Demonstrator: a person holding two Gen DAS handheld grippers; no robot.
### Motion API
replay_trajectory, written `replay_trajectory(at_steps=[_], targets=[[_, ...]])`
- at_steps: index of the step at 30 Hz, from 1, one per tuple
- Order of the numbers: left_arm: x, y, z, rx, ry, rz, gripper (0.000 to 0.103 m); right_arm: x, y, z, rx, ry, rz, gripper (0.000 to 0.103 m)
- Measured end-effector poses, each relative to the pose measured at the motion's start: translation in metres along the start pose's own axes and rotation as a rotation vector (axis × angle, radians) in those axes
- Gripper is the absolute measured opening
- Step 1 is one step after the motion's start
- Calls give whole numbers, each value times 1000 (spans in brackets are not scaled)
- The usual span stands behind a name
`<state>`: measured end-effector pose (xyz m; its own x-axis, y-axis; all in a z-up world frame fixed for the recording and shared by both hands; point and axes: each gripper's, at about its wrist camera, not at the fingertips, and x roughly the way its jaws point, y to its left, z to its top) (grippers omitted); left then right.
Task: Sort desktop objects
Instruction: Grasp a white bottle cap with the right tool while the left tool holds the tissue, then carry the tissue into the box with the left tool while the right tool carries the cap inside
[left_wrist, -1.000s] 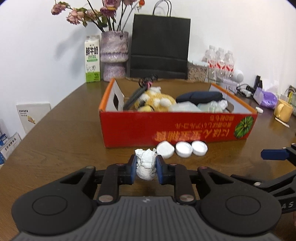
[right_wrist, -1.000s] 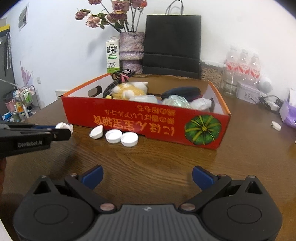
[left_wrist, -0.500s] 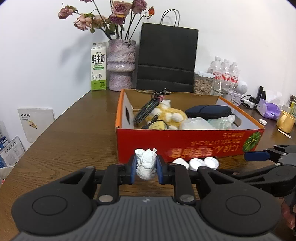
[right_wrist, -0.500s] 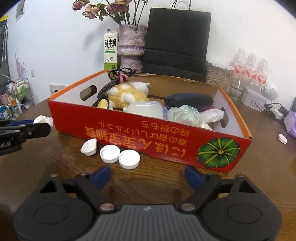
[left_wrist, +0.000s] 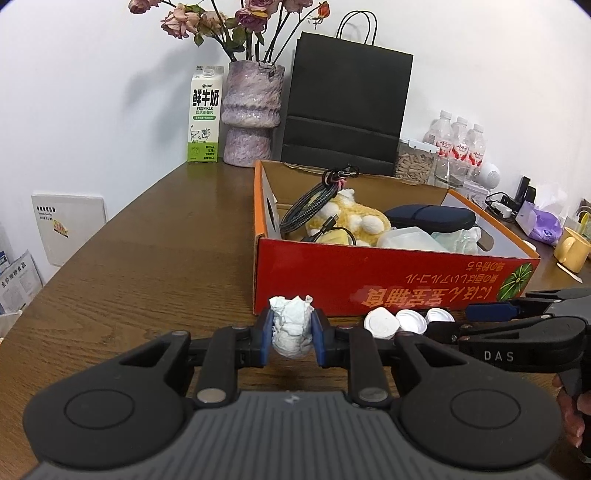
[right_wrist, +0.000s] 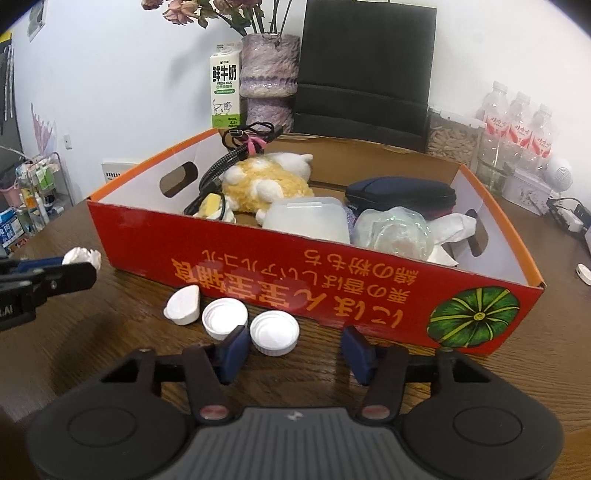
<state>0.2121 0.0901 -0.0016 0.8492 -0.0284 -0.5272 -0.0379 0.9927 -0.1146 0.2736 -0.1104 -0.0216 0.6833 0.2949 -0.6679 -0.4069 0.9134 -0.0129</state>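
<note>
Crumpled tissue (left_wrist: 293, 326) sits clamped between the left gripper's (left_wrist: 291, 338) fingers above the table (left_wrist: 147, 258); the right gripper's (right_wrist: 293, 349) fingers are closing, nothing between them, white caps (right_wrist: 274, 332) just beyond, red box (right_wrist: 295, 273) behind.

Black tongs (left_wrist: 291, 339), blue pads (left_wrist: 265, 339), "DAS" lettering.

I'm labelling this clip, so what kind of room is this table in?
Probably a home or small office work table used for tidying: a wooden table against a white wall, a milk carton beside a vase of dried roses, and a red cardboard box full of odds and ends.
</note>
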Motion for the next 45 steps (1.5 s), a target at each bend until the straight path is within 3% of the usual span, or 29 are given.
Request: replay_trajectory(at_steps=[5, 17, 31, 38, 45], targets=[[0, 2, 0, -5, 1, 2, 23, 0, 3, 1, -6, -2, 26, 27], [-16, -2, 0, -4, -20, 9, 23, -22, 1, -3, 11, -49, 61, 27], [-38, -32, 48, 38, -180, -12, 23, -80, -27, 33, 31, -243, 19, 27], [-22, -51, 73, 25, -217, -36, 23, -74, -48, 54, 53, -285, -15, 27], [16, -68, 85, 37, -187, -51, 23, -48, -70, 63, 71, -272, -35, 27]])
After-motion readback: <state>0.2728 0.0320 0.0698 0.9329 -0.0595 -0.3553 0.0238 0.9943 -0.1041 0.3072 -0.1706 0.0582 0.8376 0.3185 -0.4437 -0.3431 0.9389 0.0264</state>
